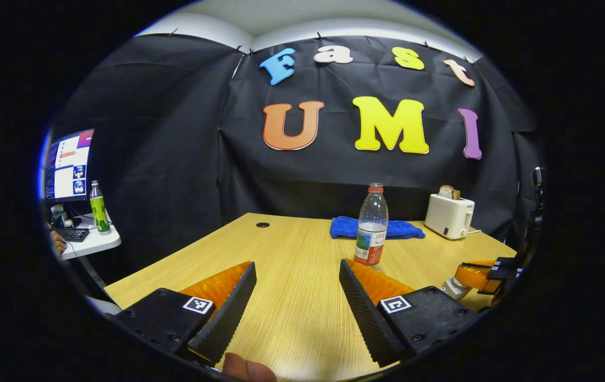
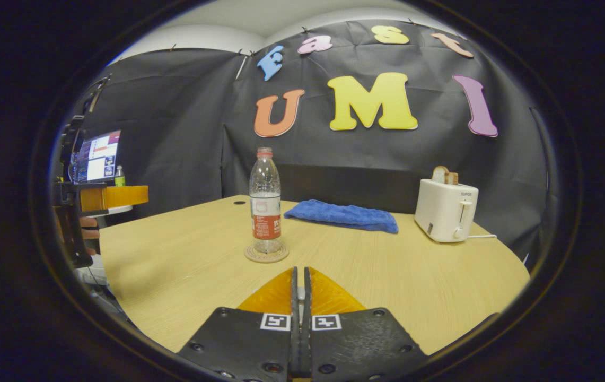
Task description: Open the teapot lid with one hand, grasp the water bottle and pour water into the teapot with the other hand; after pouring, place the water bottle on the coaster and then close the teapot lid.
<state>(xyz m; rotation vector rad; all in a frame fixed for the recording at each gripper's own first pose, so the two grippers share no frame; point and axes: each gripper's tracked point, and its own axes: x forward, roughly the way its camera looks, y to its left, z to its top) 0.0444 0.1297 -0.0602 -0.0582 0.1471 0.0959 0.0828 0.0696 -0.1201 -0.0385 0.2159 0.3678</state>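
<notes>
While the water bottle [image 2: 265,200] stands upright on its coaster [image 2: 266,253] mid-frame on the wooden table [image 2: 185,265], left tool [image 1: 297,281] gapes apart, right tool [image 2: 300,289] pressed together empty; blue cloth [image 2: 342,215], toaster [image 2: 444,209] behind, right of centre.

water bottle [image 2: 265,199] upright on coaster [image 2: 266,253], mid table [image 2: 413,281]; cloth [image 2: 342,215] behind it, toaster [image 2: 445,210] far right.

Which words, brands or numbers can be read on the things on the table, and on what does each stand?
"SUPOR": on the front of the toaster.
Label of the water bottle: too small and blurred to read.
</notes>
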